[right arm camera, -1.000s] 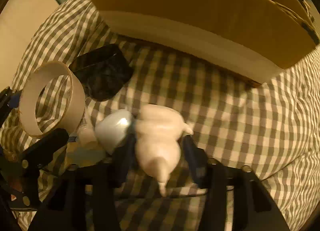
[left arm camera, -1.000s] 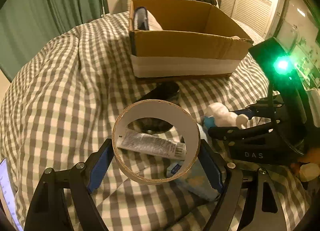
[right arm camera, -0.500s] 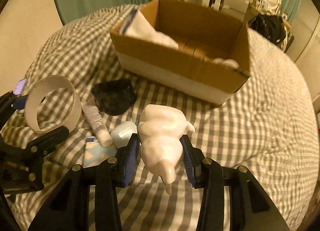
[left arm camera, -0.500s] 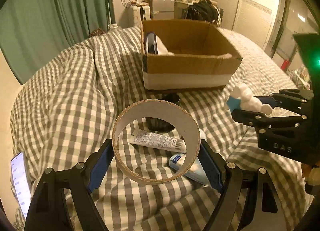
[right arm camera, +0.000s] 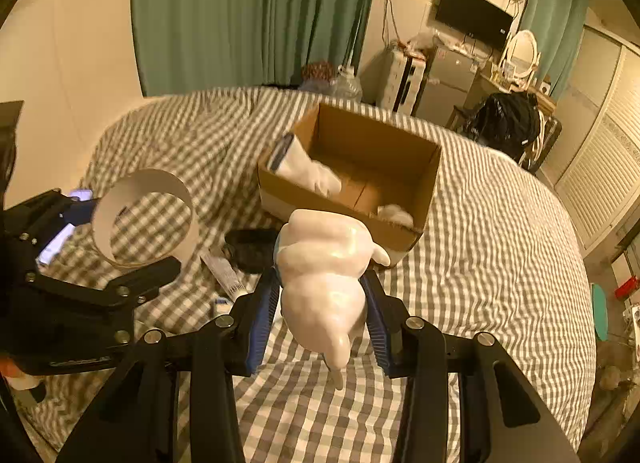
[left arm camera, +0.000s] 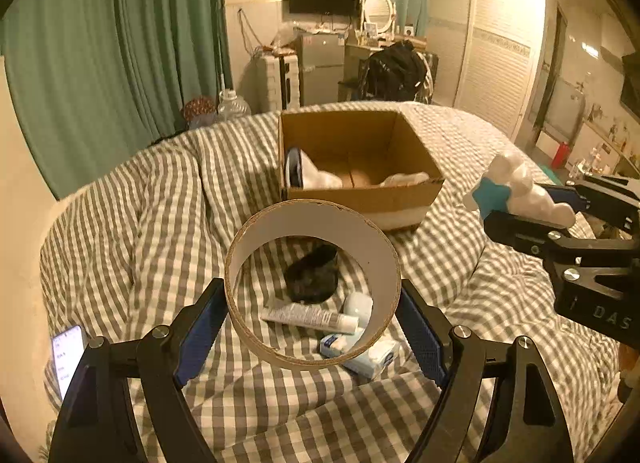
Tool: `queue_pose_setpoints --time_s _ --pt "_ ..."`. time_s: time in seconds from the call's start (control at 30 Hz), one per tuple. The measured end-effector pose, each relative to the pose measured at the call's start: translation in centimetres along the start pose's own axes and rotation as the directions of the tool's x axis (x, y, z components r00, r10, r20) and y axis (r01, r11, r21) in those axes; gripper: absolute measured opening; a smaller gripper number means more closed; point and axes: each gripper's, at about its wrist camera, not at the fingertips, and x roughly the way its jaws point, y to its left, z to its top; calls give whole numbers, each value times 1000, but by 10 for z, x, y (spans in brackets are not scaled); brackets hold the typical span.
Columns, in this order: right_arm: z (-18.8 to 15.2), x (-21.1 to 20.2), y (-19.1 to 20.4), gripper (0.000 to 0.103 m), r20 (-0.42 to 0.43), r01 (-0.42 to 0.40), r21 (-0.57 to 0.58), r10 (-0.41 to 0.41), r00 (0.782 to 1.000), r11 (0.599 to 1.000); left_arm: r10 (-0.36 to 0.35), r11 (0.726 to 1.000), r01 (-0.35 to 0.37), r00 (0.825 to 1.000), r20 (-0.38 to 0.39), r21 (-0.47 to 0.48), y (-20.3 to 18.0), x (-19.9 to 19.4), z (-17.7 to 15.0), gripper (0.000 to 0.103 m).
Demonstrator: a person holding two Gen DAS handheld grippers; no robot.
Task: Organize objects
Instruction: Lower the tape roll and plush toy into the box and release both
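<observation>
At the far left a lit phone point(left arm camera: 68, 355) lay on the checked bedspread point(left arm camera: 132, 231). The left gripper point(left arm camera: 312, 323) was closed on a wide cardboard ring point(left arm camera: 312, 223), its blue pads pressing the ring's two sides and holding it upright above the bed (the ring's opening faced the camera). Seen through the ring, a dark pouch point(left arm camera: 312, 275), a white tube point(left arm camera: 308, 317) and a small white bottle point(left arm camera: 358, 303) lay on the cover, with a pale blue packet point(left arm camera: 372, 355) just beside them, half hidden by the ring's lower edge. Beyond stood the open cardboard box point(left arm camera: 360, 199), with white items resting inside it. To the right, the right gripper point(right arm camera: 320, 303) was clamped on a lumpy white figurine point(right arm camera: 324, 275) with a blue star-shaped part point(left arm camera: 492, 195), held in the air above the bedspread, near the box but apart from it.
</observation>
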Motion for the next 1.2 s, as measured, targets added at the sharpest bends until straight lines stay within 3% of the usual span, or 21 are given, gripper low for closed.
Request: queue_pose_setpoints --time_s 0.27,0.47,0.77,1.2 --pt "22 -30 -12 42 74 6 13 -7 997 1000 -8 1000 6 998 61 22 -4 -7 33 85" --pt "37 -23 -28 42 88 7 30 -10 996 1000 10 1000 -12 995 100 22 -4 10 66 85" --pt "70 21 -58 42 92 13 100 -22 995 995 25 1000 -23 992 120 -12 8 66 113 85" --pt "111 109 -107 42 48 54 177 -63 997 983 -25 997 17 995 100 79 -2 157 147 85"
